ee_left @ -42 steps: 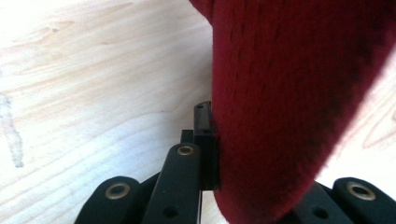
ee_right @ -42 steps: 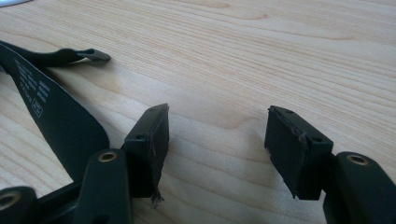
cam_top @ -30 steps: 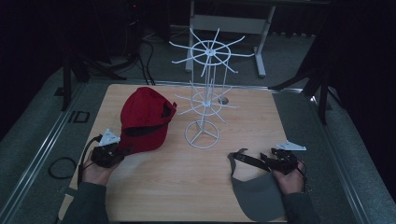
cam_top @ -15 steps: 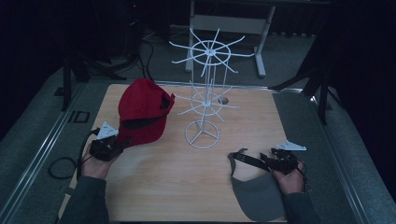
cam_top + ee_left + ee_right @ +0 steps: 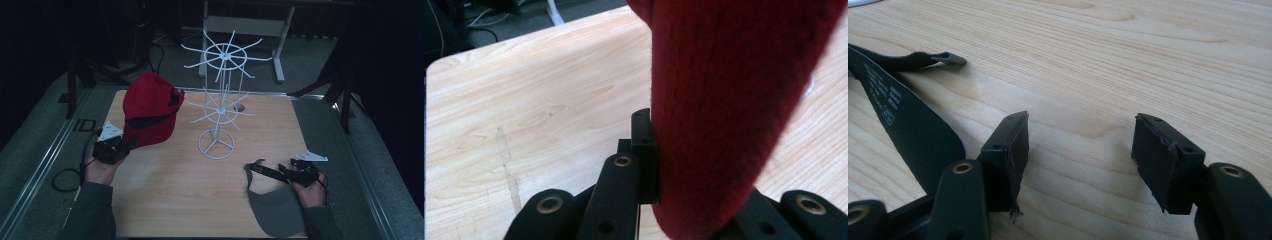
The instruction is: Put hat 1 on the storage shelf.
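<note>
A red cap hangs lifted above the left of the wooden table, beside the white wire hat stand. My left gripper is shut on the cap's brim; in the left gripper view the red fabric covers the right side, pressed against one black jaw. A grey visor with a black strap lies at the table's front right. My right gripper rests just right of that strap, open, with bare wood between its pads. The black strap lies to their left.
The stand's round wire base sits at the table's middle, its spokes reaching out at two levels. A metal table frame stands on the floor behind. Cables trail off the left edge.
My left gripper has raised the red cap off the table and tilted it upright, moving it slightly toward the stand. The right gripper and visor have stayed put.
</note>
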`<action>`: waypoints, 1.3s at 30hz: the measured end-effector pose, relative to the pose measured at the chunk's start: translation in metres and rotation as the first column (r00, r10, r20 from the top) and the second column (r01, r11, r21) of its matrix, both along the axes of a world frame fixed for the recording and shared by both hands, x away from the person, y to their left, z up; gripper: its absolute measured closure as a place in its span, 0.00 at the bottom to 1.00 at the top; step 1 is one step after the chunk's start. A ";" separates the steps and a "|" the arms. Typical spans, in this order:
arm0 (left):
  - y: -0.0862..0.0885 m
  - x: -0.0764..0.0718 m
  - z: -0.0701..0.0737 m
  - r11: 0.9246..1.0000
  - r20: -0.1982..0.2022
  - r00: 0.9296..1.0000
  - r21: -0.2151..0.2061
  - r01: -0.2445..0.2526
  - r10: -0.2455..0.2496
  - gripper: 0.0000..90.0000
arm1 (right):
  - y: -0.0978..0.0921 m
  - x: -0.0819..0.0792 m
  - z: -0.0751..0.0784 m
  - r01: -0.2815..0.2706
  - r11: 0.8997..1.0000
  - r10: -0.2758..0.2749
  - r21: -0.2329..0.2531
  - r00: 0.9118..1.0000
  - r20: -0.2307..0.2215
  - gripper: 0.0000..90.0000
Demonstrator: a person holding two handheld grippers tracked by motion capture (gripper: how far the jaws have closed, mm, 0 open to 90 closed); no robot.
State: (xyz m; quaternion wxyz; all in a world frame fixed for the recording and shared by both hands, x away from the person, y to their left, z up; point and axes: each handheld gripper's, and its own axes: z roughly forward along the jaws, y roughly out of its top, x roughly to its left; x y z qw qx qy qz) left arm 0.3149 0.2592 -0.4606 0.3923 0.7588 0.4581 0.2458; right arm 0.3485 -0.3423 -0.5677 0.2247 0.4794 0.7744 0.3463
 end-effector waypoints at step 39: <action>-0.008 0.019 0.038 1.000 0.098 0.995 -0.028 -0.008 0.010 0.95 | 0.000 0.000 0.000 0.001 1.000 -0.001 0.003 1.000 -0.001 0.44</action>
